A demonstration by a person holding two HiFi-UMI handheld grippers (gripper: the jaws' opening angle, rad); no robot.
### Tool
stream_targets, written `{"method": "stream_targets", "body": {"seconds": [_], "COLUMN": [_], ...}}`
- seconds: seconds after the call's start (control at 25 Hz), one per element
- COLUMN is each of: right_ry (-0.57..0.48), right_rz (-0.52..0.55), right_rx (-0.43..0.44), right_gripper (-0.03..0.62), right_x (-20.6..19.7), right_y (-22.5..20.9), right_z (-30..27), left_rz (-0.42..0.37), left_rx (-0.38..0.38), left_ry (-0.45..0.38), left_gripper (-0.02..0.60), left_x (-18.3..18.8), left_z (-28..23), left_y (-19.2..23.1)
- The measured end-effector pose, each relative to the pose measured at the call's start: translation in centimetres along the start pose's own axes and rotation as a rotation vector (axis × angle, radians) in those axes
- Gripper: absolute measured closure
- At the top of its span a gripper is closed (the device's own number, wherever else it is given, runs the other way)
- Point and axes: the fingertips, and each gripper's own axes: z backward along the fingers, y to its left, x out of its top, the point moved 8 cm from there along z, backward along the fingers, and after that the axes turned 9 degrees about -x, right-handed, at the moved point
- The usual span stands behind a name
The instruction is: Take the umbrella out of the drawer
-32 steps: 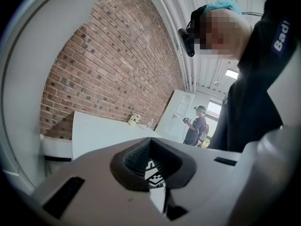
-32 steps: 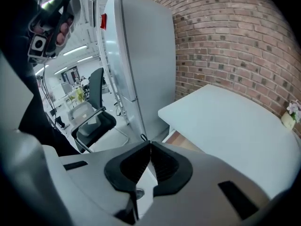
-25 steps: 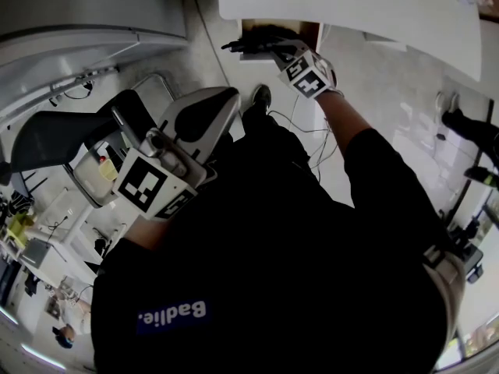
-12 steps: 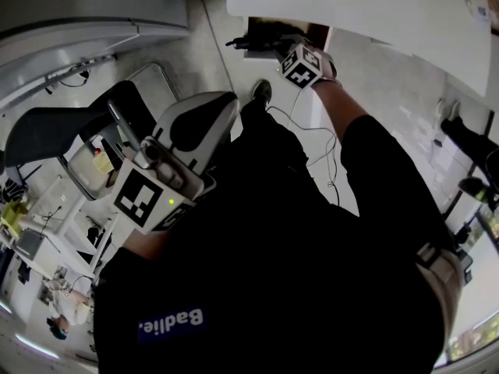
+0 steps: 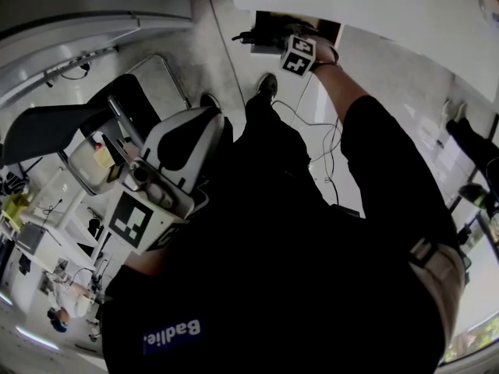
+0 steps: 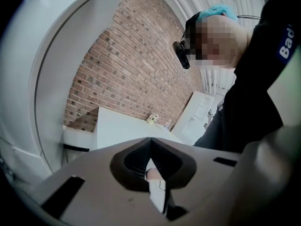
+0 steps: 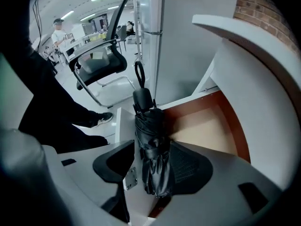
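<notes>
In the open drawer (image 7: 207,126) under the white worktop (image 5: 374,6), the folded black umbrella (image 7: 149,135) is found, its handle and wrist loop pointing out past the white drawer front toward the room. It has not been taken out. The drawer is already drawn open and the umbrella has been reached, but a firm grip and the lift clear of the drawer are judged to be left. The right gripper (image 7: 155,163) is set steeply downward over the umbrella with its jaws opening. The umbrella's bundled canopy is straddled by them, with a gap visible on one side, so no clamp is judged to be made yet. In the head view the right arm is stretched far forward to the drawer. The left gripper (image 6: 150,145) is held back beside the body, roughly level and well apart from the drawer, its jaws closed together on nothing.
</notes>
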Motion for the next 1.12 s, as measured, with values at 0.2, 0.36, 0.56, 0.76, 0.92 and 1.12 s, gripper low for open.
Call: {"method": "stream_targets", "body": {"seconds": [0.2, 0.36, 0.56, 0.76, 0.92, 1.12], "right_ry": [0.073, 0.102, 0.107, 0.132, 0.173, 0.174], "right_rz": [0.137, 0.211, 0.26, 0.316, 0.3, 0.305], "right_rx": [0.004, 0.013, 0.06, 0.08, 0.141, 0.123], "right_gripper": [0.336, 0.33, 0.31, 0.304, 0.306, 0.326], "right_x": [-0.5, -0.7, -0.3, 0.3, 0.5, 0.6], "right_y": [-0.8, -0.5, -0.3, -0.1, -0.3, 0.2], "right_z": [-1.7, -3.2, -4.5, -5.6, -6.6, -6.5], "left_rz": [0.008, 0.012, 0.022, 0.03, 0.034, 0.027], "left_rx": [0.033, 0.061, 0.079, 0.09, 0.098, 0.075], "left_ry": [0.0, -0.004, 0.0, 0.01, 0.014, 0.025], "left_gripper": [0.58, 0.58, 0.58, 0.58, 0.58, 0.58], "left_x": [0.2, 0.0, -0.2, -0.3, -0.5, -0.8], "left_z": [0.8, 1.4, 1.4, 1.5, 1.7, 1.7], "left_y": [-0.2, -0.2, -0.1, -0.2, -0.2, -0.3]}}
